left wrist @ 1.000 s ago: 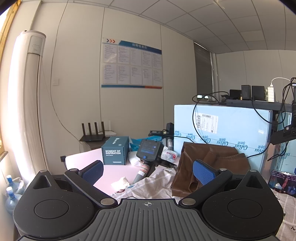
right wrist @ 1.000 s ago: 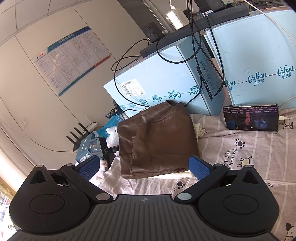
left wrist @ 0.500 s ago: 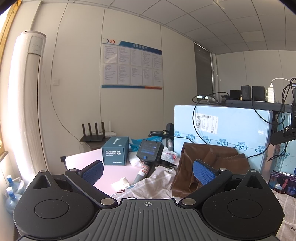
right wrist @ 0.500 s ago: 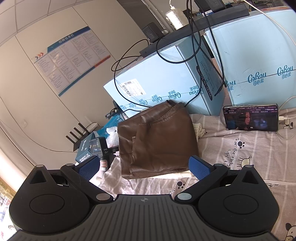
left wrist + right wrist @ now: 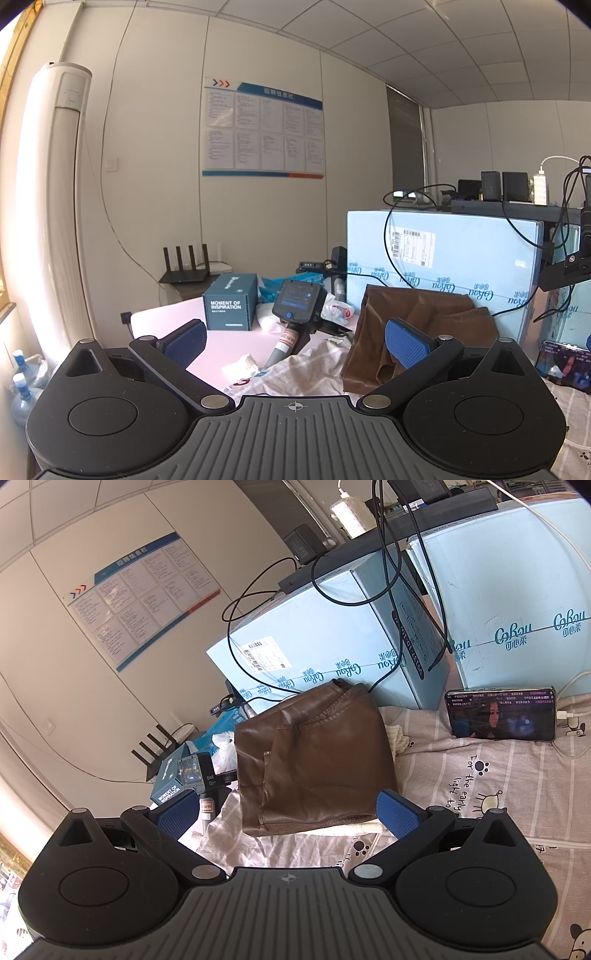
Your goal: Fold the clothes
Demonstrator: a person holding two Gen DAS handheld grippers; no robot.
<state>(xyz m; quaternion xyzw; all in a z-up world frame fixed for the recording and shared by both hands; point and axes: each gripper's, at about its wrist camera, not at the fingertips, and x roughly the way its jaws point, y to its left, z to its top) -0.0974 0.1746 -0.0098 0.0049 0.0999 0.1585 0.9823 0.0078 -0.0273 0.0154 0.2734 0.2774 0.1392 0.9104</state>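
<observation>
A folded brown leather-like garment (image 5: 314,757) lies on the striped cartoon-print sheet (image 5: 480,775), its far end against the pale blue cartons. In the left wrist view the same brown garment (image 5: 424,321) sits at centre right, partly behind one blue pad. My right gripper (image 5: 286,814) hovers just in front of the garment's near edge, open, nothing between its blue pads. My left gripper (image 5: 295,341) is held higher and further left, open and empty, facing the table's clutter.
Pale blue cartons (image 5: 332,646) with black cables stand behind the garment. A phone (image 5: 500,718) with a lit screen leans at the right. A teal box (image 5: 229,306), a handheld device (image 5: 297,306), a router (image 5: 184,266) and crumpled tissue (image 5: 242,365) crowd the left.
</observation>
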